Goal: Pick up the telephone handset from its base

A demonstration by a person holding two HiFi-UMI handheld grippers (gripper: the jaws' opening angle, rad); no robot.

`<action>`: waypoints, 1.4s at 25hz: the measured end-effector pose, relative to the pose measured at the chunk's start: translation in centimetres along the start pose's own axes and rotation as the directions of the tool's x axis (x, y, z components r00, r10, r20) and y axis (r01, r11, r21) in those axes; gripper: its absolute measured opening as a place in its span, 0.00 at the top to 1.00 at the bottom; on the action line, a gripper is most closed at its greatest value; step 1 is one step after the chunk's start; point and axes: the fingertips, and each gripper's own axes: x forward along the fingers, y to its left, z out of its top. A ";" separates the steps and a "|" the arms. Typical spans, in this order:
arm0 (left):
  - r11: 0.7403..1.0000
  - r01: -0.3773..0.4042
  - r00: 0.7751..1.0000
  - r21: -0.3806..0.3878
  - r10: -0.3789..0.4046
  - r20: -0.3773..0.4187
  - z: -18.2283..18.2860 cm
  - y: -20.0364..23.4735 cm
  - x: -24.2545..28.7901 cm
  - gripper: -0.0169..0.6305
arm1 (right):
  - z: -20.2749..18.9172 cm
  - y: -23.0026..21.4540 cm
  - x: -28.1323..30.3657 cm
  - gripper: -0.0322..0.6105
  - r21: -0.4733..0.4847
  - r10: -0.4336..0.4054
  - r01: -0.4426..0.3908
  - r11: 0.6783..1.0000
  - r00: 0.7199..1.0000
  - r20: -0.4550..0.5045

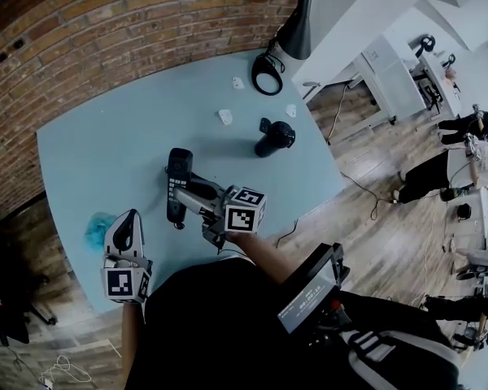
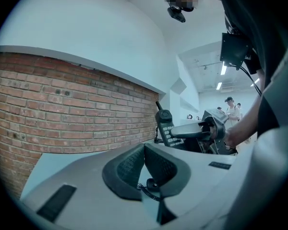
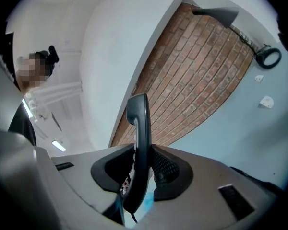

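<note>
Right claw (image 3: 144, 150) pinches the telephone handset (image 3: 137, 116) mid-body, pads on both faces. In the head view we find the handset at frame centre over the table (image 1: 89, 161), well apart from a black stand (image 1: 274, 138) at upper right, possibly its base. Left claw (image 2: 144, 146) pressed together, empty. Our judgement: hold the squeeze firm, handset upright, raise it straight, no swinging.
</note>
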 end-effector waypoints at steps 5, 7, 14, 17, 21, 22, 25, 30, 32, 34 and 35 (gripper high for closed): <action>1.000 -0.011 1.000 0.003 0.010 0.008 -0.3 0.3 0.4 0.95 | 0.7 0.2 -0.1 0.75 -0.122 -0.040 0.042 0.992 0.999 0.023; 1.000 -0.011 1.000 0.001 0.011 0.008 -0.2 0.3 0.5 0.95 | 1.0 0.3 -0.1 0.75 -0.168 -0.057 0.061 0.984 0.998 0.029; 1.000 -0.008 1.000 0.020 0.007 0.029 0.6 0.2 0.9 0.95 | 2.3 0.9 0.3 0.75 -0.327 -0.122 0.131 0.936 0.991 0.050; 1.000 -0.005 0.999 0.021 0.005 0.034 0.8 0.0 1.0 0.95 | 2.7 1.3 0.5 0.75 -0.438 -0.161 0.168 0.883 0.986 0.053; 1.000 -0.006 0.999 0.013 0.005 0.047 0.9 -0.1 1.1 0.95 | 3.2 2.1 0.6 0.75 -0.557 -0.208 0.218 0.801 0.975 0.083; 1.000 -0.007 0.999 0.012 0.007 0.046 1.1 -0.1 1.1 0.95 | 3.4 2.2 0.6 0.75 -0.581 -0.221 0.234 0.779 0.971 0.095; 1.000 -0.009 0.999 0.015 0.008 0.047 1.6 -0.1 1.2 0.95 | 3.7 2.5 0.7 0.75 -0.640 -0.254 0.272 0.719 0.959 0.123; 1.000 -0.004 0.999 0.022 0.003 0.052 2.0 -0.2 1.4 0.95 | 4.0 2.6 0.6 0.75 -0.693 -0.291 0.315 0.648 0.944 0.156; 1.000 -0.004 0.998 0.015 0.003 0.058 2.2 -0.2 1.4 0.95 | 4.1 2.6 0.6 0.74 -0.709 -0.302 0.326 0.625 0.939 0.166; 1.000 -0.004 0.998 0.012 0.003 0.065 2.3 -0.2 1.4 0.95 | 4.1 2.5 0.6 0.75 -0.720 -0.317 0.334 0.609 0.934 0.166; 1.000 -0.003 0.998 0.016 0.002 0.060 2.2 -0.3 1.4 0.95 | 4.0 2.3 0.6 0.75 -0.724 -0.325 0.337 0.602 0.932 0.164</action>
